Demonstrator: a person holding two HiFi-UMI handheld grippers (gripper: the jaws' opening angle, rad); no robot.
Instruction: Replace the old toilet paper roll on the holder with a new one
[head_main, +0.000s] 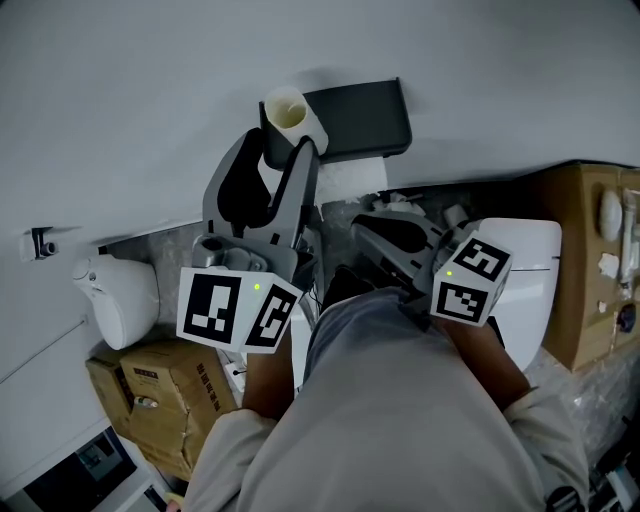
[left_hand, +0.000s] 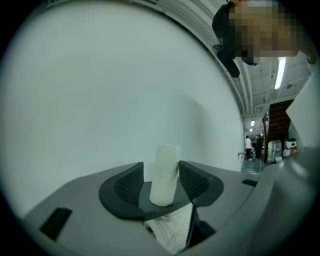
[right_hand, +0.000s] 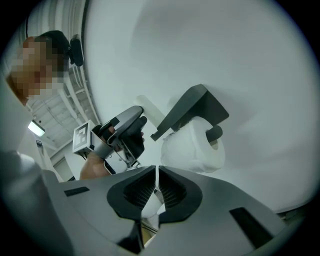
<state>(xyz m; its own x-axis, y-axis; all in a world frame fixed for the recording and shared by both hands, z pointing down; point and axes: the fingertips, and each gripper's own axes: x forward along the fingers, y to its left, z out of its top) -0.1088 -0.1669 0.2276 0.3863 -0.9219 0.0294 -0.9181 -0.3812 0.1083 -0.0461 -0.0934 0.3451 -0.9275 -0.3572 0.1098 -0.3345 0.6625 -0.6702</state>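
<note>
The left tongs (left_hand: 161, 181) stood open, one pad on either side of the old cardboard tube (head_main: 288, 113). A gap showed at one pad. The tube stood upright on the top of the dark holder (head_main: 360, 118), at its end. The new roll (right_hand: 195, 147) sat mounted beneath the holder's lid. The right tongs (right_hand: 156, 181) were closed together, with a thin white sliver in the seam that could not be identified.

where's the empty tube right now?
Head view, upper centre: the empty tube rests on the left end of the dark wall holder, between the left gripper's open jaws, above the new roll.
</note>
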